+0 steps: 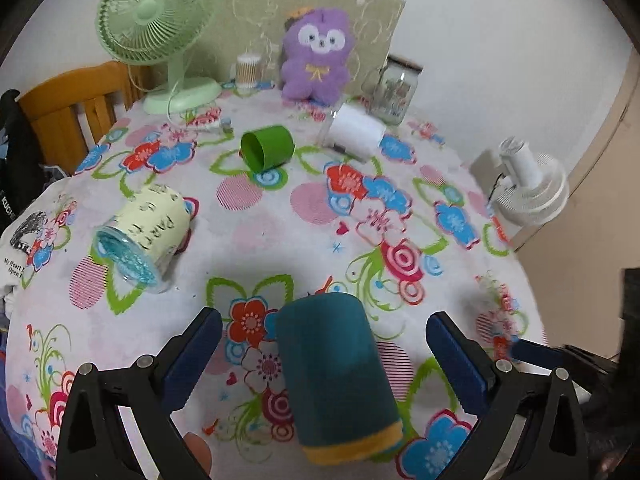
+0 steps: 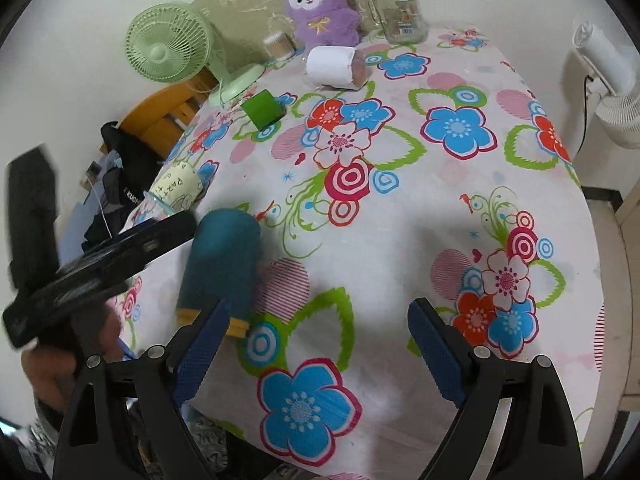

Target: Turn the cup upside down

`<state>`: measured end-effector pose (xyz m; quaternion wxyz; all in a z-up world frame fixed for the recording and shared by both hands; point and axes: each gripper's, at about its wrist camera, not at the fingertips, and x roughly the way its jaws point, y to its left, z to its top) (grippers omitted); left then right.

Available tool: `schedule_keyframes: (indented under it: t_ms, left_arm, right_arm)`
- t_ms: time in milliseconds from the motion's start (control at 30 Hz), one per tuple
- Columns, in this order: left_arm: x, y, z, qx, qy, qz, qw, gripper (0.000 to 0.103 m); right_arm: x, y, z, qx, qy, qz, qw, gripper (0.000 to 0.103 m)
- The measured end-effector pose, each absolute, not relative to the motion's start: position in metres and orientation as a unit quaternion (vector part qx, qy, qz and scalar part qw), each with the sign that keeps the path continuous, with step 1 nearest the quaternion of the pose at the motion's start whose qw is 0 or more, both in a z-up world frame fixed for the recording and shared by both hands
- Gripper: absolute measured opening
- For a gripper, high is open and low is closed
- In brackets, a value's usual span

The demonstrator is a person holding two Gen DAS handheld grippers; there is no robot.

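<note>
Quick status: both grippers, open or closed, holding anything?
Left gripper: open, holding nothing; the dark teal cylindrical cup with a yellow rim band lies between its fingers.
Right gripper: open, holding nothing.

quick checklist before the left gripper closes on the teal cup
1. Left gripper open wide enough: ok, both pads stand well apart.
2. Teal cup centred between the fingers: ok, it lies on its side in the gap, touching neither pad.
3. Which end is the cup's mouth: cannot tell, only the yellow-banded end faces the camera.
4. Right gripper out of the way: ok, open and empty over the tablecloth, beside the cup.
5. Room to turn the cup: ok, the cream labelled cup and green cup lie apart from it.
</note>
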<state>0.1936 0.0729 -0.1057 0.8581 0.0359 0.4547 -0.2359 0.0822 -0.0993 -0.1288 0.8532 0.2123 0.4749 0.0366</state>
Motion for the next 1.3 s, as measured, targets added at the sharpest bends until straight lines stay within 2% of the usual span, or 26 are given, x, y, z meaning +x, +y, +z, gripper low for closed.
schedule_keyframes:
  t_ms: [233, 567, 700, 800, 833, 1300]
  left_arm:
    - [0.215, 0.065, -0.14, 0.045, 0.5, -0.209, 0.84, 0.103]
    - [0.222, 0.059, -0.152, 0.051, 0.516, -0.208, 0.829, 0.103]
    - [0.223, 0.059, -0.158, 0.046, 0.53, -0.215, 0.819, 0.086]
    - [0.223, 0.06, -0.162, 0.039, 0.537, -0.217, 0.814, 0.082]
    - [0.222, 0.06, -0.162, 0.038, 0.536, -0.218, 0.815, 0.076]
    - [0.203, 0.071, -0.127, 0.029, 0.497, -0.237, 0.834, 0.071]
  right_arm:
    - [0.077, -0.103, -0.134, 0.215, 0.476, 0.042, 0.852, 0.092]
    - [0.073, -0.111, -0.137, 0.231, 0.472, 0.037, 0.85, 0.092]
    - [0.072, -0.111, -0.138, 0.235, 0.472, 0.039, 0.849, 0.092]
    - [0.071, -0.113, -0.138, 0.239, 0.471, 0.037, 0.848, 0.092]
    - [0.07, -0.114, -0.138, 0.24, 0.47, 0.035, 0.848, 0.092]
    - [0.067, -0.107, -0.136, 0.239, 0.468, 0.044, 0.849, 0.092]
